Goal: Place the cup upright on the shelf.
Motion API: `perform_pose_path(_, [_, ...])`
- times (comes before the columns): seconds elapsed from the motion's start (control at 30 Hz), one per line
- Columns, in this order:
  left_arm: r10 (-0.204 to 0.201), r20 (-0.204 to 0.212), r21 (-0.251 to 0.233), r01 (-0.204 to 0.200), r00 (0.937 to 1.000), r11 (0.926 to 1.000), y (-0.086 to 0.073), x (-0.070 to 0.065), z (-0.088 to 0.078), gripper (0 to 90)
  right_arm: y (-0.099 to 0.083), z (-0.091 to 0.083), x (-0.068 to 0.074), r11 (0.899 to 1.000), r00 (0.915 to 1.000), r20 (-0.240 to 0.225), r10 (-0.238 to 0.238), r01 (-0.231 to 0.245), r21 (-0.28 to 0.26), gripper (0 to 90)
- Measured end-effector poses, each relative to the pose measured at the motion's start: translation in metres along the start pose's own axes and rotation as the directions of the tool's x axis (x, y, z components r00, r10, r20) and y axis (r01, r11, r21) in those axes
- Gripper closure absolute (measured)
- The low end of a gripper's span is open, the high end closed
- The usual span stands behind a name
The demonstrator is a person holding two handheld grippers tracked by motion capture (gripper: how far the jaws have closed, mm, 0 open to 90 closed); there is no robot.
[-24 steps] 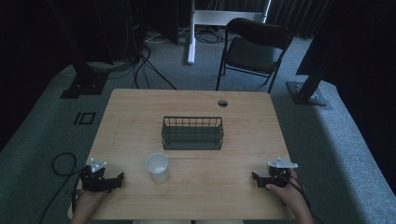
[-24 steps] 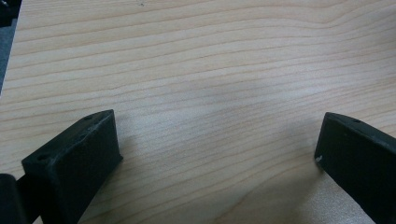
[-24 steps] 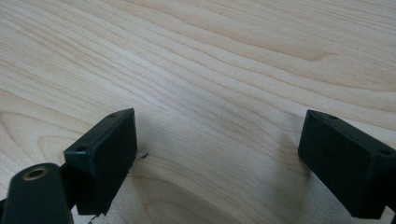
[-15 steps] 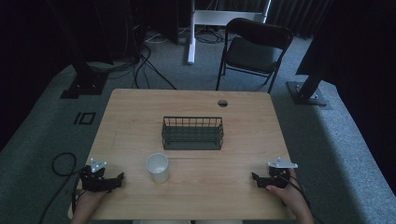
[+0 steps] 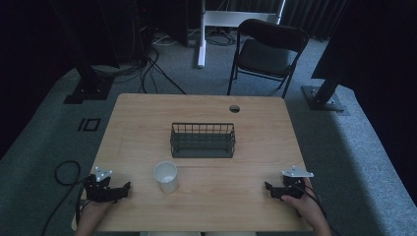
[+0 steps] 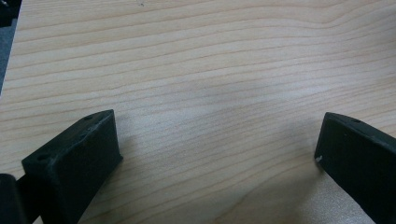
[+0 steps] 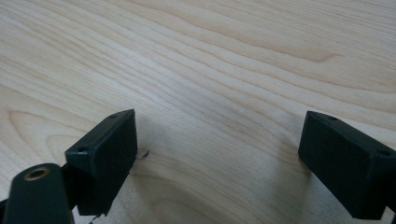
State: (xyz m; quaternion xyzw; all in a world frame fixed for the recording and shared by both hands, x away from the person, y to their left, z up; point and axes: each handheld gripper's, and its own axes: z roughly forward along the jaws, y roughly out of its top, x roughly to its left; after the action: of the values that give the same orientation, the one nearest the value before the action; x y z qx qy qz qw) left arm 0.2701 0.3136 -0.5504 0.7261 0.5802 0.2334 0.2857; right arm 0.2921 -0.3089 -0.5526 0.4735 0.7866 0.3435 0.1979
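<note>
Two grippers rest low on the desk (image 5: pixel 147 128) near its front corners, each in a hand. Both the left gripper (image 6: pixel 215 154) and the right gripper (image 7: pixel 219 154) have jaws spread wide over bare wood, holding nothing. A white cup (image 5: pixel 166 176) stands toward the front edge, left of middle, just before the wire basket (image 5: pixel 202 140) at the centre.

Each black gripper (image 5: pixel 124 188) carries blocky jaws, a grey plate (image 5: pixel 297 173), trailing cable.
</note>
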Motion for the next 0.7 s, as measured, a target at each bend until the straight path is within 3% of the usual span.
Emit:
perform_pose_path(0.3, [0.0, 0.0, 0.0, 0.0, 1.0, 1.0, 0.0, 0.0, 0.0, 0.1, 0.006, -0.003, 0.004, 0.999, 0.9993, -0.038, -0.004, 0.002, -0.036, 11.4])
perform_pose_path(0.7, [0.0, 0.0, 0.0, 0.0, 1.0, 1.0, 0.0, 0.0, 0.0, 0.1, 0.026, -0.003, 0.018, 0.996, 0.994, -0.101, -0.042, 0.033, -0.083, 11.5])
